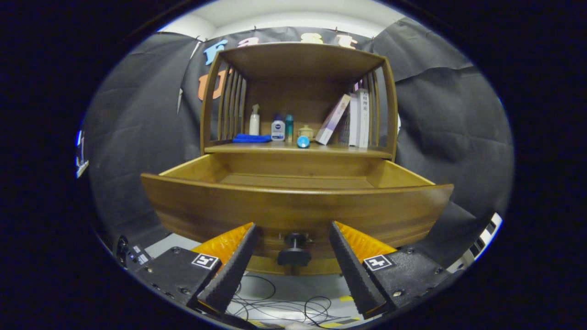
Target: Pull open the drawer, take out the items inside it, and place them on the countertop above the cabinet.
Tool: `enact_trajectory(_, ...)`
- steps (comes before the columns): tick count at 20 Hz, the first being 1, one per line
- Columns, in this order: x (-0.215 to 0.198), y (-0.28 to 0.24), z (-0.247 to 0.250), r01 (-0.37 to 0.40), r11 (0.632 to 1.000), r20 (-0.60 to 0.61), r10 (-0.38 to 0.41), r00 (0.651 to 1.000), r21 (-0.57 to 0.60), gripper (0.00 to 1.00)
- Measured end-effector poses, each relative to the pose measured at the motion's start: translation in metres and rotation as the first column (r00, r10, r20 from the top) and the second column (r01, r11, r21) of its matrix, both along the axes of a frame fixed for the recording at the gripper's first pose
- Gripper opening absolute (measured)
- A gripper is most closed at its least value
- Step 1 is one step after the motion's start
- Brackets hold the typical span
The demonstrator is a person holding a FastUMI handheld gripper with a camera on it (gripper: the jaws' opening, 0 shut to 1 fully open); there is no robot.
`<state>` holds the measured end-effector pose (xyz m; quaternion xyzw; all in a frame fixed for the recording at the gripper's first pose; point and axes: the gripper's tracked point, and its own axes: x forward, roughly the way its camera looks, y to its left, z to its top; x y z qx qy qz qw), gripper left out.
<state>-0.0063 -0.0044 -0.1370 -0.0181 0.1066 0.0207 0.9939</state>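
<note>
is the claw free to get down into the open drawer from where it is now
Probably yes. The drawer is pulled well out and nothing covers its top. The claw is open, its fingers either side of the knob, low before the front panel, so it must rise over it.

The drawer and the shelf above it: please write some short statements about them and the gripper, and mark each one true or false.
1. The drawer is pulled open. True.
2. The gripper is shut on the drawer's knob. False: its fingers stand open, apart from the knob between them.
3. A blue cloth lies on the shelf above the drawer. True.
4. The books stand left of the bottles. False: they stand to the right.
5. The leftmost book leans. True.
</note>
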Motion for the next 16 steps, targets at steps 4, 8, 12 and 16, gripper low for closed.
enact_trajectory(4, 0.009, -0.002, -0.014, 0.018, 1.0, -0.019, -0.018, 1.0, 0.003, 1.0)
enact_trajectory(8, 0.014, -0.008, -0.013, 0.042, 0.999, -0.012, -0.041, 0.999, 0.031, 1.0)
enact_trajectory(12, 0.015, -0.008, -0.011, 0.039, 0.999, -0.002, -0.039, 0.999, 0.023, 1.0)
enact_trajectory(16, 0.03, -0.011, -0.006, 0.025, 1.0, -0.002, -0.025, 1.0, -0.002, 1.0)
